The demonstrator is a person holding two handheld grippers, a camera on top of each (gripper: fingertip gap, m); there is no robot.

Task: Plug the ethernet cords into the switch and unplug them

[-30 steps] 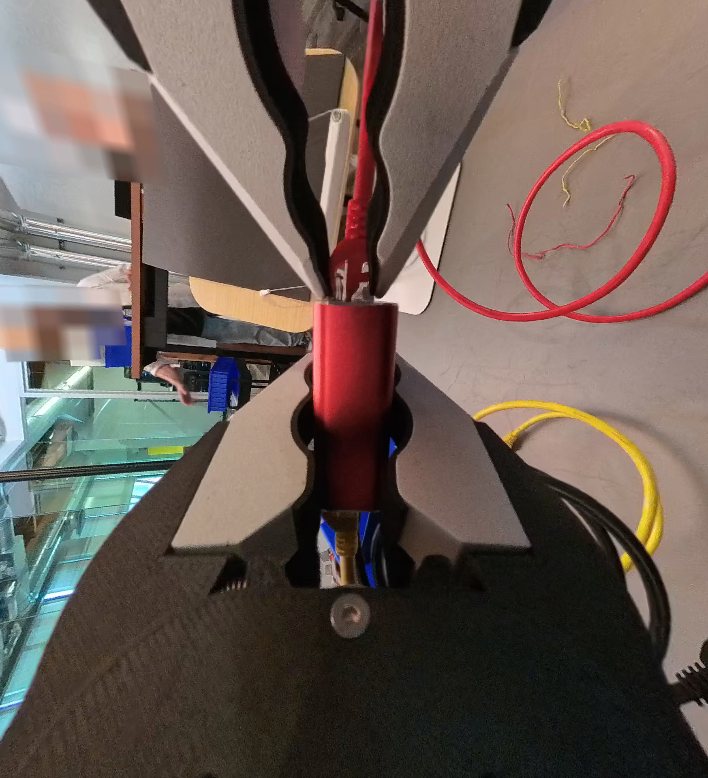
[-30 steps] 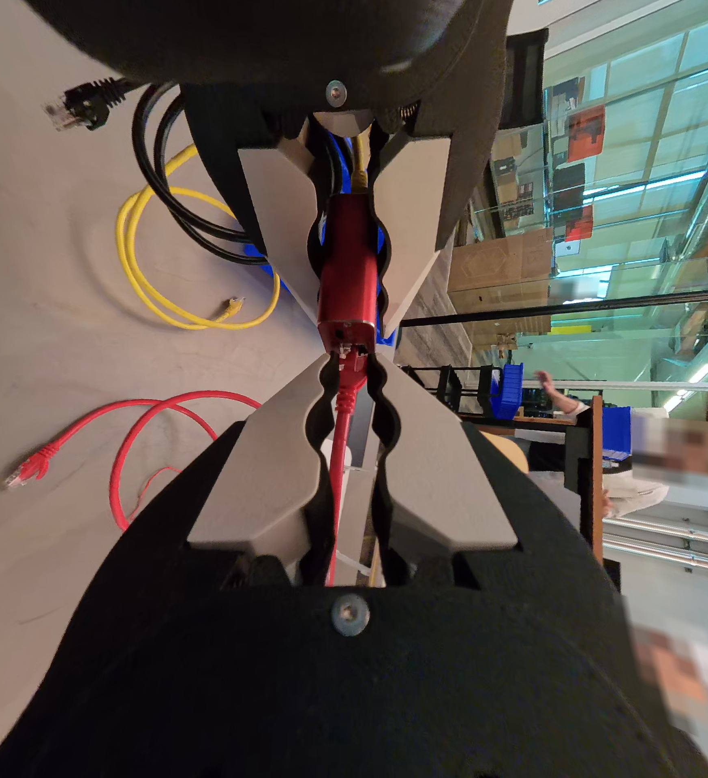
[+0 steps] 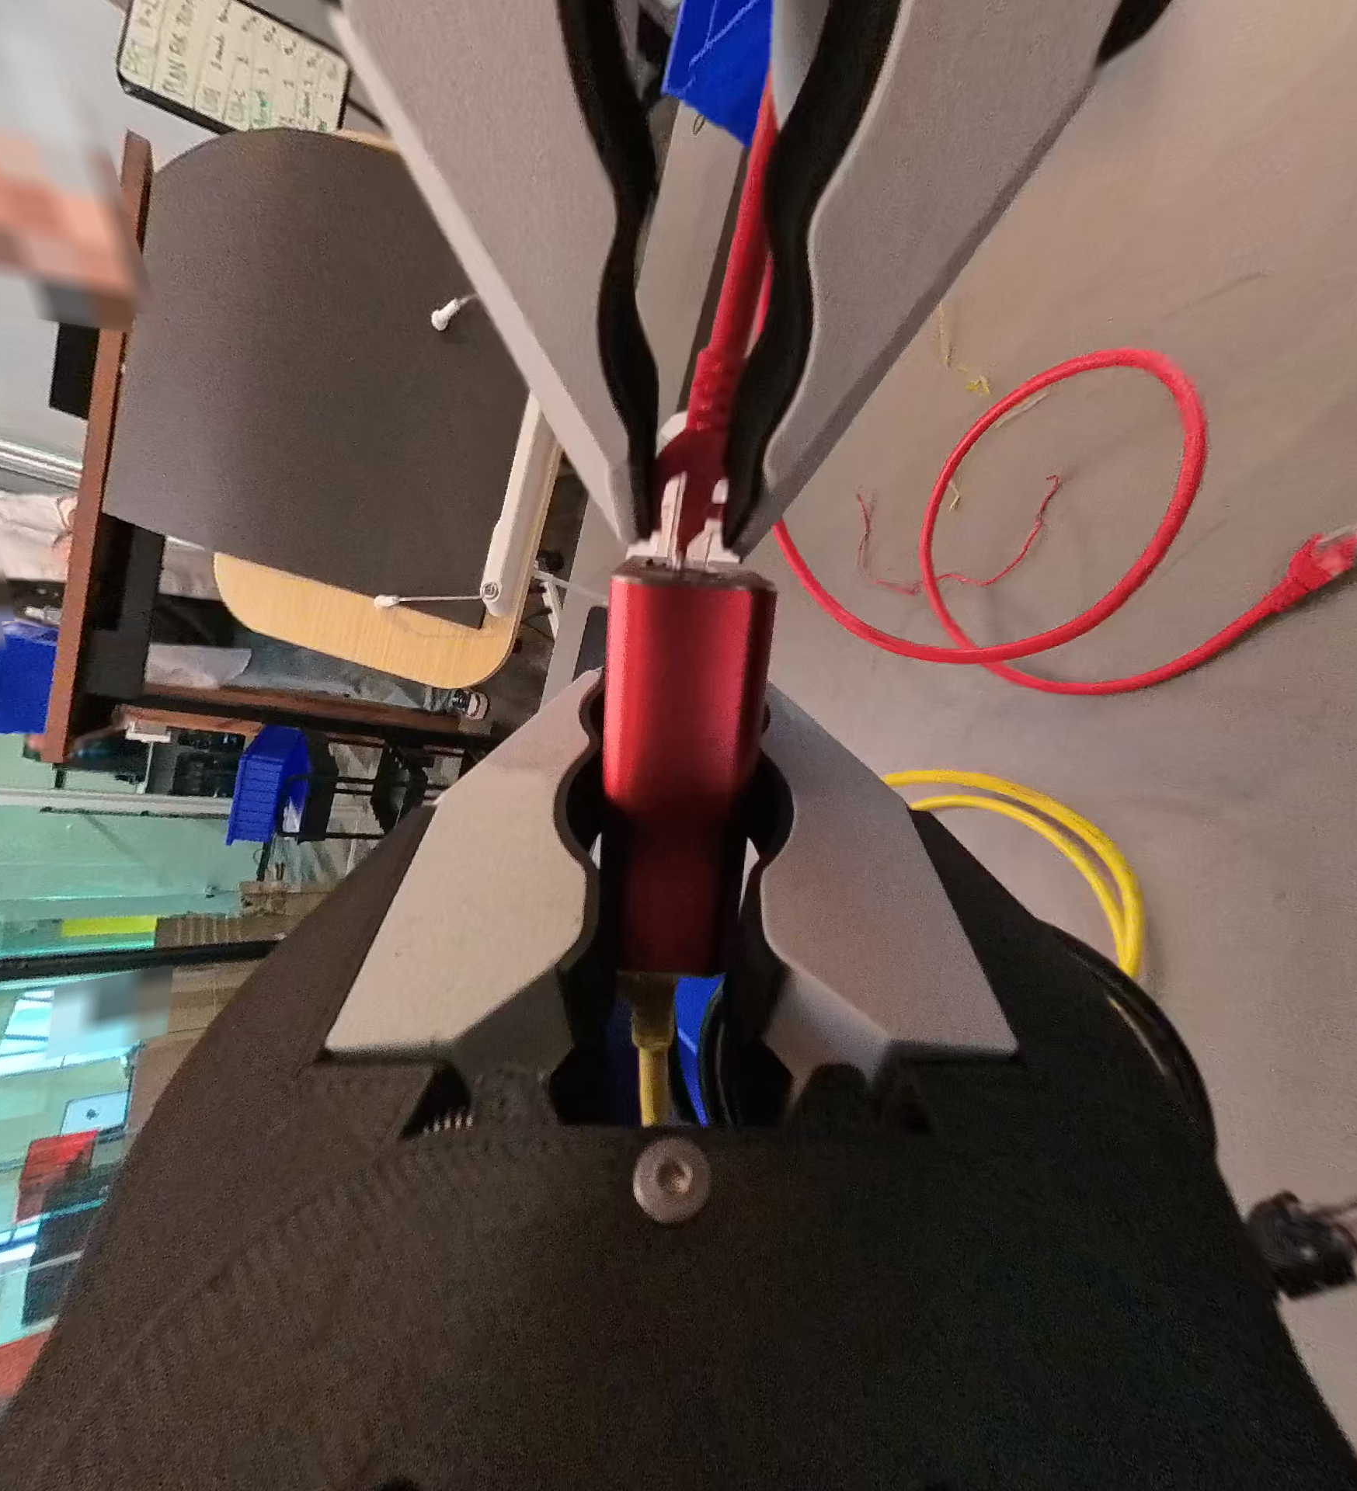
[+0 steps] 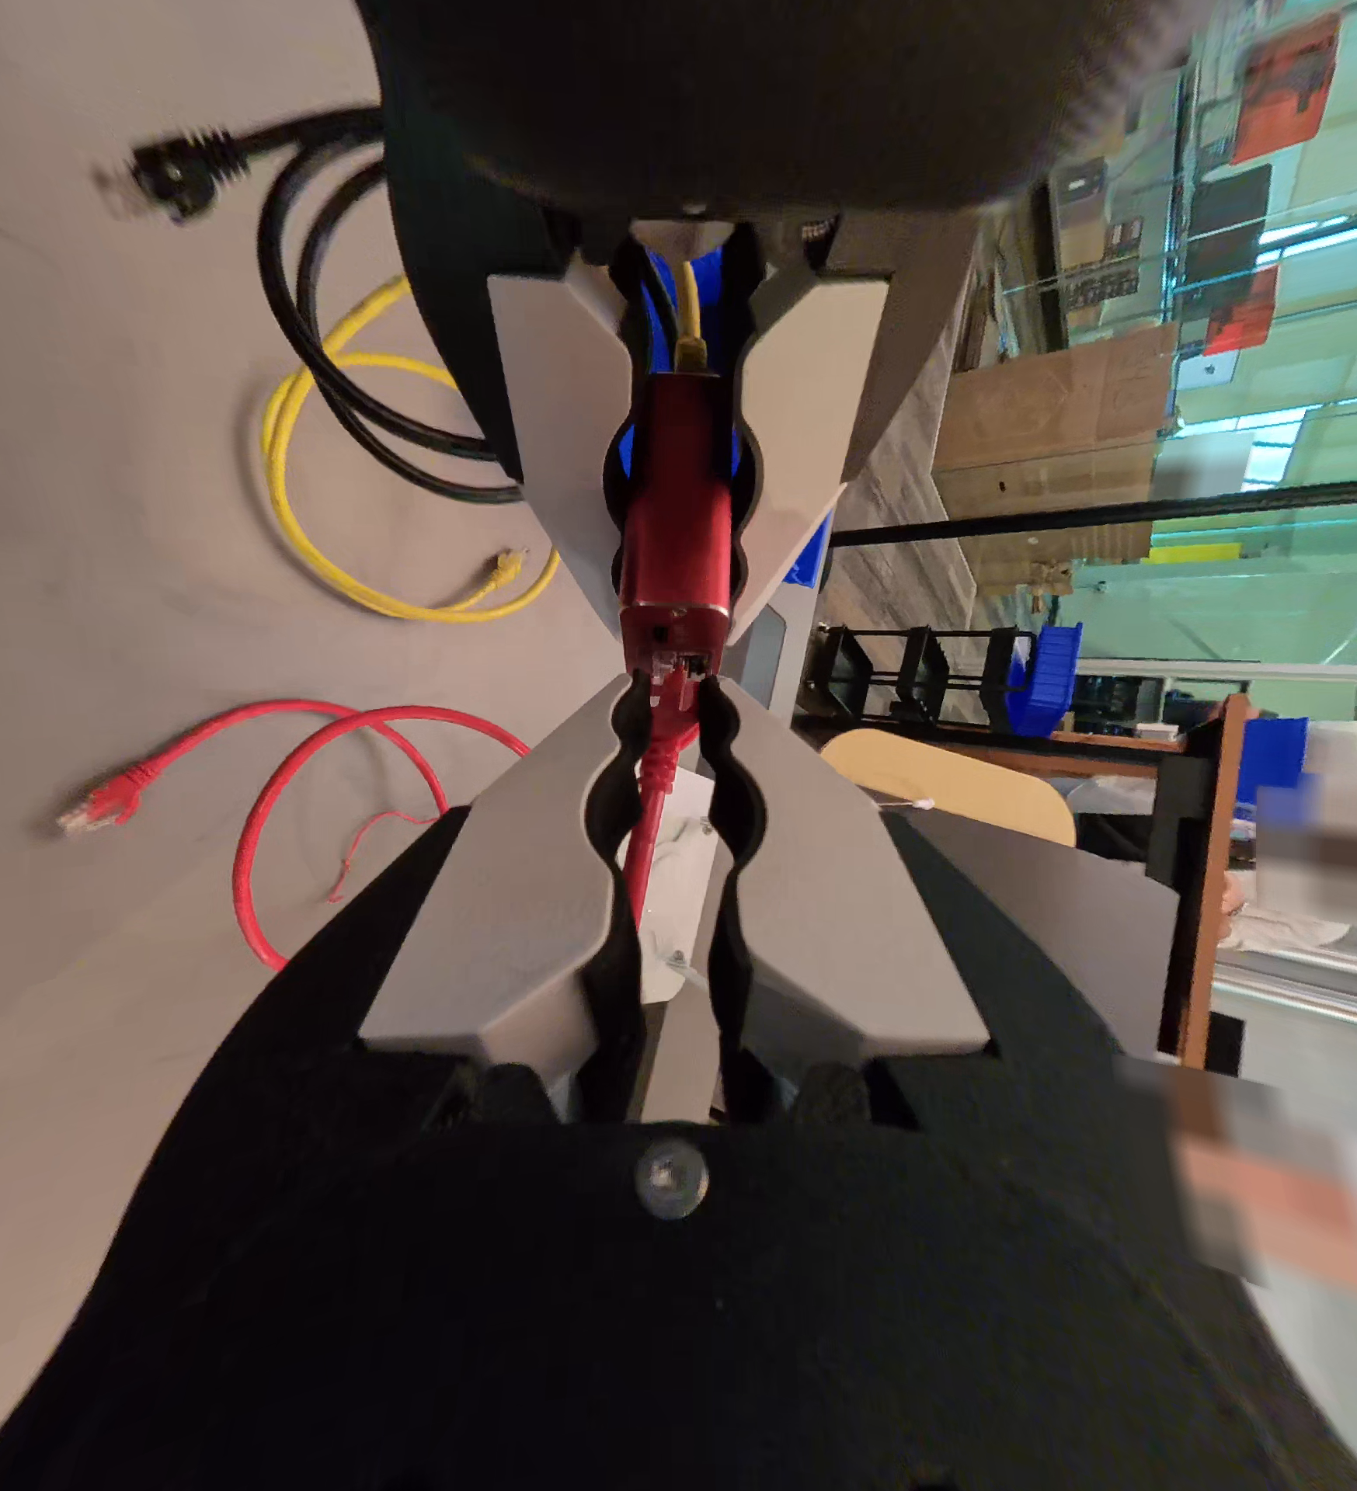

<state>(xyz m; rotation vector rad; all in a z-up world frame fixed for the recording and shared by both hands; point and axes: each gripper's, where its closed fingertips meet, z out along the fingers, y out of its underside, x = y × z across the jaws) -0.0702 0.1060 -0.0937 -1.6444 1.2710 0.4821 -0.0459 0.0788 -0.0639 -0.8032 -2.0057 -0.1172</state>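
My left gripper (image 3: pixel 683 726) is shut on the red switch (image 3: pixel 687 766) and holds it in the air above the grey table (image 3: pixel 1264 202). A yellow cord (image 3: pixel 651 1041) is plugged into the switch's near end. My right gripper (image 4: pixel 671 694) is shut on the red cord's plug (image 4: pixel 671 706), whose clear tip sits at the port on the switch's (image 4: pixel 679 516) face. How deep the tip goes in is hidden. In the left wrist view the right gripper (image 3: pixel 687 528) comes down from the top. In the right wrist view the left gripper (image 4: pixel 679 597) comes down from the top.
On the table lie the red cord's loop (image 3: pixel 1062 524) with its free plug (image 4: pixel 102 807), a yellow coil (image 4: pixel 320 516), a black cord (image 4: pixel 312 339) and loose thread scraps (image 3: pixel 1006 549). A chair (image 3: pixel 312 363) and shelves stand beyond the table edge. My right fingertips sit around 5 cm from my left ones.
Both grippers have swung together with the switch and plug, so the background has shifted. Slightly more of the plug's clear tip shows between the right fingertips and the switch.
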